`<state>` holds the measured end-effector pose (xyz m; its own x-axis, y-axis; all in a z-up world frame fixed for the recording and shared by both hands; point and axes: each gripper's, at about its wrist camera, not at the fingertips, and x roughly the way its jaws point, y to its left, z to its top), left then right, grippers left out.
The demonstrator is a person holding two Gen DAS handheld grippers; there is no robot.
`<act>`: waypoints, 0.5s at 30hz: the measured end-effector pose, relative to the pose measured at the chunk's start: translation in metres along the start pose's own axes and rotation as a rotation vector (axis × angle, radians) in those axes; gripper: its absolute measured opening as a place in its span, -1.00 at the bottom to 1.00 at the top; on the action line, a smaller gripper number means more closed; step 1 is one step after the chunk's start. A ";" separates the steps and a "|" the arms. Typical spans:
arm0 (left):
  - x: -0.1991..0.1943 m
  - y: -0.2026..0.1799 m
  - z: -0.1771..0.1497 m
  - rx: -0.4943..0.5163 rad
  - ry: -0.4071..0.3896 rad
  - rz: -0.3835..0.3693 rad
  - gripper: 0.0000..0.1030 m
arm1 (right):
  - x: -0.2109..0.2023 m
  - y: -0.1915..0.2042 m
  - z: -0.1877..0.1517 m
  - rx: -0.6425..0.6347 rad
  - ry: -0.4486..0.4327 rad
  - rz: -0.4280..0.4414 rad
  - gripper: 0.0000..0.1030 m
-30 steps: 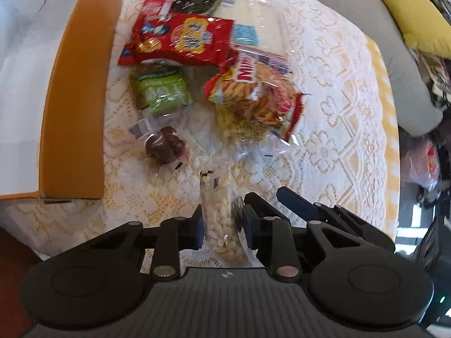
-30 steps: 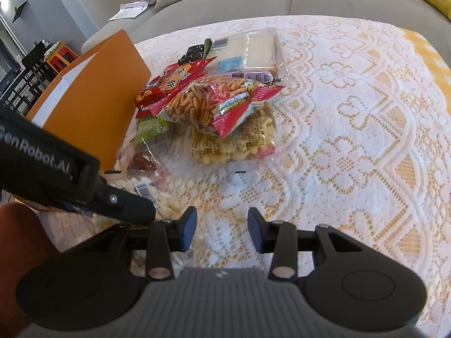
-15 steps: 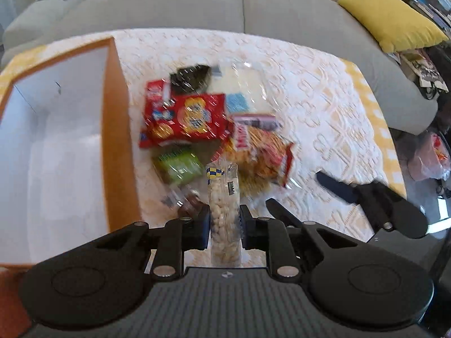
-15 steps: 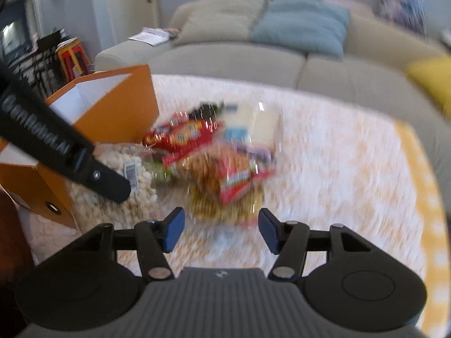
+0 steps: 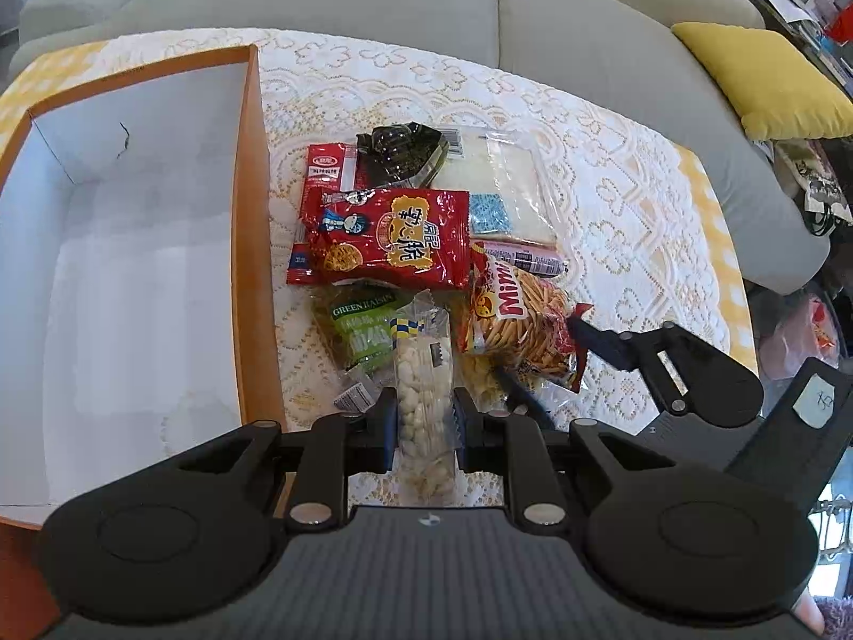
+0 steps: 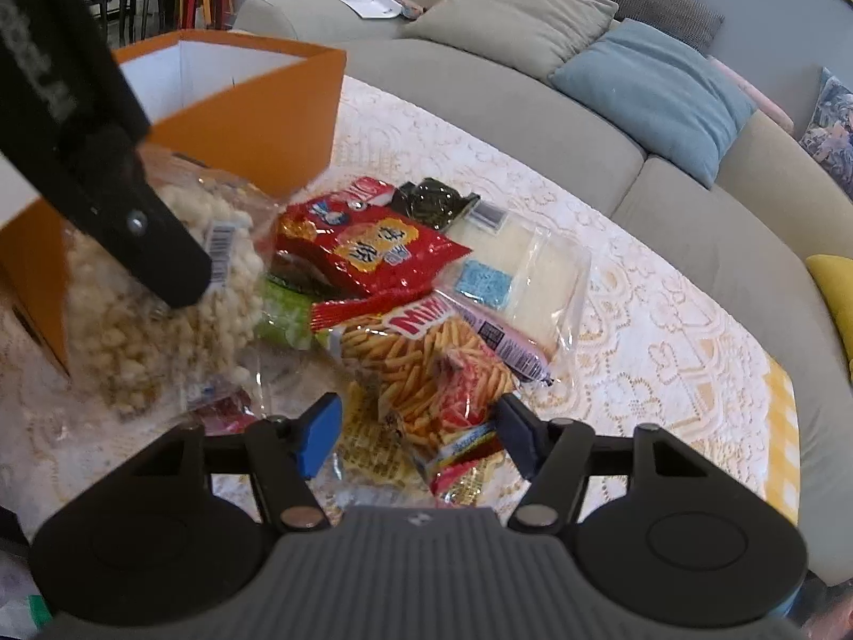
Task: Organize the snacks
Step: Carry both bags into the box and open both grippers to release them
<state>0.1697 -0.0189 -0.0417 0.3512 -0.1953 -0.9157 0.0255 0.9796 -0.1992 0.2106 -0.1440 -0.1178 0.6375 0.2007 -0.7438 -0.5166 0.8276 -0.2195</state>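
Orange box (image 5: 242, 245) sits left of the snack pile (image 5: 426, 245) on the lace tablecloth (image 5: 613, 186). Left gripper (image 5: 424, 421) is clamped on a bag of white puffs (image 5: 424, 400), lifted; light, soft, crushable, best pinched mid-bag. Right gripper (image 6: 418, 440) is closing, unclamped, over the stick-snack bag (image 6: 426, 368).

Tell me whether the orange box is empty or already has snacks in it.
Empty as far as shown: the orange box shows only bare white floor and walls; its nearest corner is hidden by the left gripper.
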 end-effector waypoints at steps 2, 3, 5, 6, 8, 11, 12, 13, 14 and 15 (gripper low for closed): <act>0.001 0.001 0.000 -0.001 0.002 -0.007 -0.56 | 0.001 0.001 0.001 0.001 0.004 -0.018 -0.20; 0.001 0.001 0.000 -0.001 0.002 -0.012 -0.56 | 0.001 0.001 0.002 0.005 0.008 -0.012 -0.21; -0.001 0.002 0.000 -0.002 0.000 -0.019 -0.56 | -0.001 0.001 0.004 0.005 0.013 -0.003 -0.35; -0.003 0.001 -0.001 -0.002 -0.004 -0.024 -0.56 | -0.003 0.002 0.004 -0.003 0.015 -0.008 -0.38; -0.009 0.002 -0.001 -0.004 -0.016 -0.036 -0.56 | -0.008 0.006 0.007 -0.026 0.013 -0.026 -0.51; -0.023 0.005 -0.002 -0.010 -0.045 -0.058 -0.56 | -0.022 0.009 0.010 -0.019 0.005 -0.040 -0.56; -0.028 0.006 -0.002 -0.011 -0.058 -0.064 -0.56 | -0.027 0.009 0.012 -0.007 -0.002 -0.046 -0.56; -0.034 0.008 -0.002 -0.013 -0.069 -0.068 -0.56 | -0.031 0.009 0.014 0.003 -0.009 -0.047 -0.56; -0.041 0.009 -0.002 -0.016 -0.083 -0.074 -0.56 | -0.037 0.010 0.016 0.017 -0.018 -0.045 -0.56; -0.048 0.010 -0.002 -0.018 -0.099 -0.081 -0.56 | -0.044 0.010 0.019 0.030 -0.028 -0.041 -0.56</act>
<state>0.1508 0.0004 -0.0001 0.4391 -0.2676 -0.8576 0.0412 0.9596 -0.2783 0.1885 -0.1344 -0.0757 0.6738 0.1800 -0.7167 -0.4721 0.8510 -0.2301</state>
